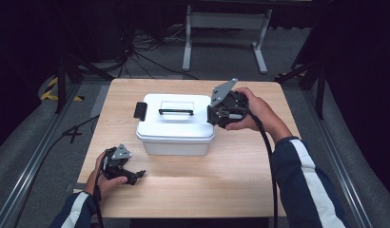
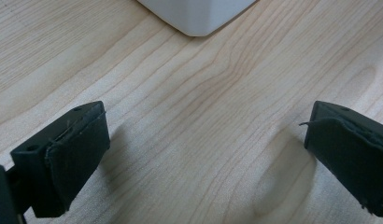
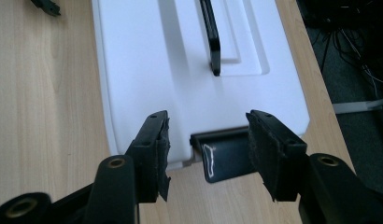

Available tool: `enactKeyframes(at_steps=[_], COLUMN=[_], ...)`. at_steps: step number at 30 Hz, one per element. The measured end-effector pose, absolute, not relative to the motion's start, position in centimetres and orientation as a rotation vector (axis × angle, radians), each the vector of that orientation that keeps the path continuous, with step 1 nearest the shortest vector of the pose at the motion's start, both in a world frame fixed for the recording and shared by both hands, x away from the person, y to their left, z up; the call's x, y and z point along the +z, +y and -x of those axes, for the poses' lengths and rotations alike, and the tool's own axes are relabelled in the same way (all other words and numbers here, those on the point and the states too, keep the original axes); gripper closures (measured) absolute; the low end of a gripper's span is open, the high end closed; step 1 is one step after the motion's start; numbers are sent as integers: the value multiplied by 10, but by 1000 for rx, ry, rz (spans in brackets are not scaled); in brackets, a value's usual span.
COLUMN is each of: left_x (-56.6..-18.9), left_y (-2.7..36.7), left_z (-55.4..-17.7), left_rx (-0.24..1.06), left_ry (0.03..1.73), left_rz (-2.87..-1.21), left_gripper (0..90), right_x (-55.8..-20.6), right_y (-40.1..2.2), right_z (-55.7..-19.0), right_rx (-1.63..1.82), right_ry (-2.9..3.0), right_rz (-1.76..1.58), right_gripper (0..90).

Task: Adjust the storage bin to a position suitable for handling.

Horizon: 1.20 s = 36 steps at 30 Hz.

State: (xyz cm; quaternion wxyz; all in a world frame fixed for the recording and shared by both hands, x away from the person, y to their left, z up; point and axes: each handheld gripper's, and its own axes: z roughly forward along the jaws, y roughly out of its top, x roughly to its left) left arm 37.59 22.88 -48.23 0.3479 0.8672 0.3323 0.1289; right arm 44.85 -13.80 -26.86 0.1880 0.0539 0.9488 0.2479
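A white lidded box (image 1: 176, 135) stands in the middle of the wooden table (image 1: 231, 180), with a black carry handle (image 1: 176, 112) on its lid and a black latch (image 1: 140, 110) at its left end. My right gripper (image 1: 210, 116) is at the box's right end. In the right gripper view its jaws (image 3: 208, 144) stand apart on either side of the right-end black latch (image 3: 224, 158), which hangs below the lid (image 3: 147, 70), and the pads are not pressing it. My left gripper (image 1: 136, 177) rests low at the table's front left, open and holding nothing (image 2: 206, 154), with a box corner (image 2: 199, 16) ahead.
Bare wood lies in front of the box and to its right. A metal frame stand (image 1: 226, 28) and loose cables (image 1: 145, 52) are on the floor beyond the table's far edge. The person's sleeve (image 1: 302, 185) crosses the front right corner.
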Motion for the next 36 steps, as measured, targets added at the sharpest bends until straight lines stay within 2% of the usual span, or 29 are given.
enactKeyframes(at_steps=[13,23,36], left_x=[-483,-482,-482], left_y=[228,227,228], left_z=[-375,-371,-369], left_rx=[332,342,351], left_ry=[881,928,942], left_rz=[-2238,-2232,-2225], left_gripper=[5,6,6], right_x=[-261,-269,-276], right_y=[-94,-60,-33], right_z=[-462,-473,-483], right_rx=[648,525,479], right_ry=[2700,2751,2782], right_rz=[-53,15,78], right_gripper=[506,561,759])
